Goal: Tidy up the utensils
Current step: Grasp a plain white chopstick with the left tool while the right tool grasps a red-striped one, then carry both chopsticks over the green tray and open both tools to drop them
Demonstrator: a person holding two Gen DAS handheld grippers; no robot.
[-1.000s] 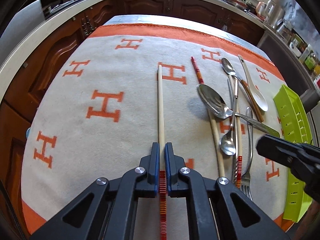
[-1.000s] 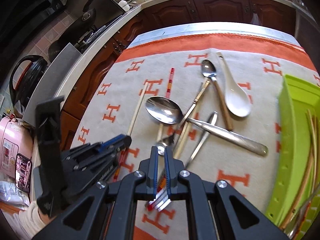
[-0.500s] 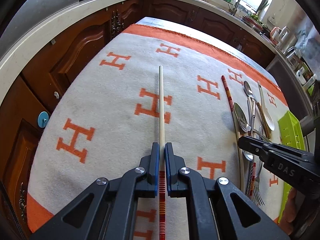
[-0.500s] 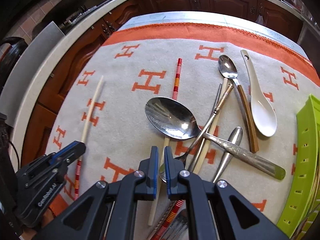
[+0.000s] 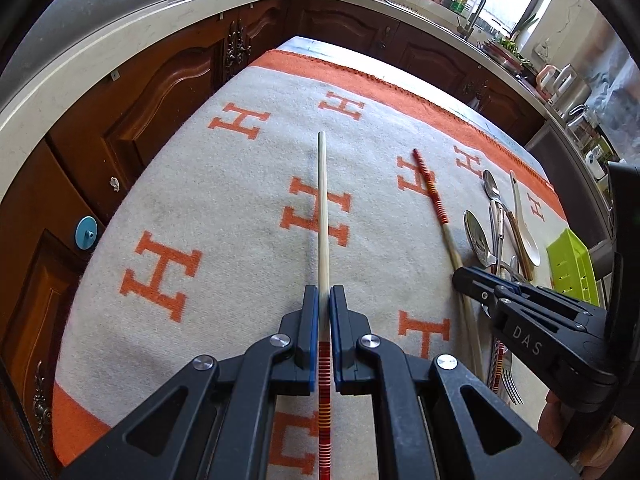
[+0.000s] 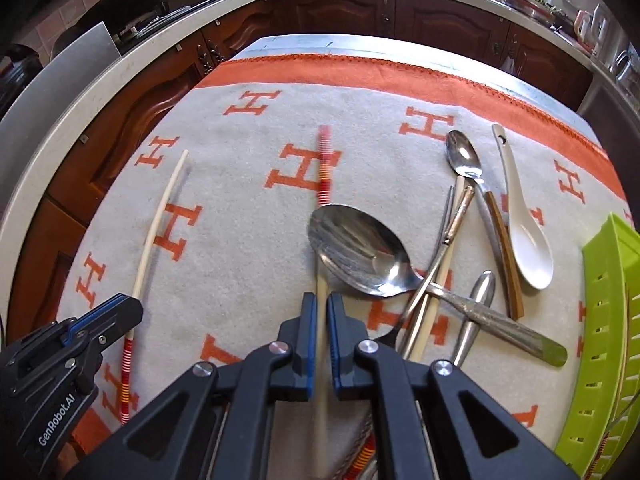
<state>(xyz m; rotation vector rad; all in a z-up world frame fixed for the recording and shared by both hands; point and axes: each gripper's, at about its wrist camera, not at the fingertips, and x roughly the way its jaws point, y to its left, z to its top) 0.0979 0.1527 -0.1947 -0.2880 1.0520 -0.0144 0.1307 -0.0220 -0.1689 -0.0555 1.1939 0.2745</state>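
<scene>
Left gripper (image 5: 324,300) clamped on chopstick (image 5: 323,208), carried leftward away from utensil pile since 1 second ago; now held over open blanket (image 5: 208,184) on desk

Right gripper (image 6: 321,308) has come down from above fork end onto second chopstick (image 6: 325,168); shaft now sits between jaws, nearly together, apparently clamped on it

Far part of that chopstick passes under large spoon (image 6: 360,248); lifting may drag spoon

Meaning: chopstick pair separated from pile, 1 per gripper; green tray (image 6: 608,320) at right likely destination
</scene>
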